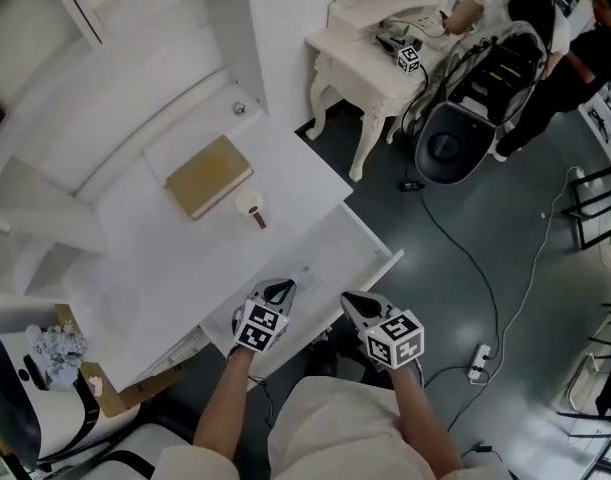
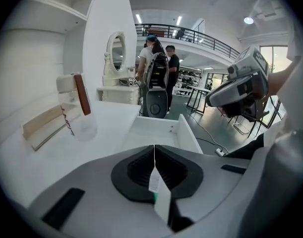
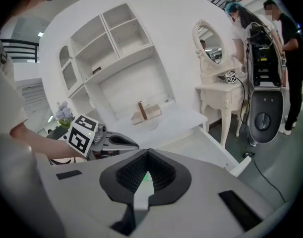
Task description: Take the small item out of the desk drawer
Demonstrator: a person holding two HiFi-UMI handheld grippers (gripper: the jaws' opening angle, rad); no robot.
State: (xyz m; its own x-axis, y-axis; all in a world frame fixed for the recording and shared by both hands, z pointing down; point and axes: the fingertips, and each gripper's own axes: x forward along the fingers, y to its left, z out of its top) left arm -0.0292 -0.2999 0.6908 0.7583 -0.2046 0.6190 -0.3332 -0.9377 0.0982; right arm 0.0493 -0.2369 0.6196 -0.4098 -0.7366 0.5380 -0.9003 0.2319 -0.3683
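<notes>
Holding both grippers over the open drawer: head view
Your left gripper point(image 1: 284, 288) and right gripper point(image 1: 349, 300) hover side by side above the front end of the drawer point(image 1: 335, 243), which stands pulled out of the white desk point(image 1: 155, 258). The small item point(image 1: 305, 269) shows only faintly on the drawer floor, just ahead of your left gripper. A book point(image 1: 209, 175) and a cup point(image 1: 251, 209) sit farther back on the desk.

Left gripper view: clenched, nothing gripped
Your left jaws are pressed together and hold nothing. Beyond them you see the drawer's white inside, the cup and book off to the left, and your right gripper up at the right.

Right gripper view: clenched as well
Your right jaws meet with nothing between them. Your left gripper lies just to their left, the drawer runs ahead to the right, and white shelves point(image 3: 111, 48) rise behind the desk.
</notes>
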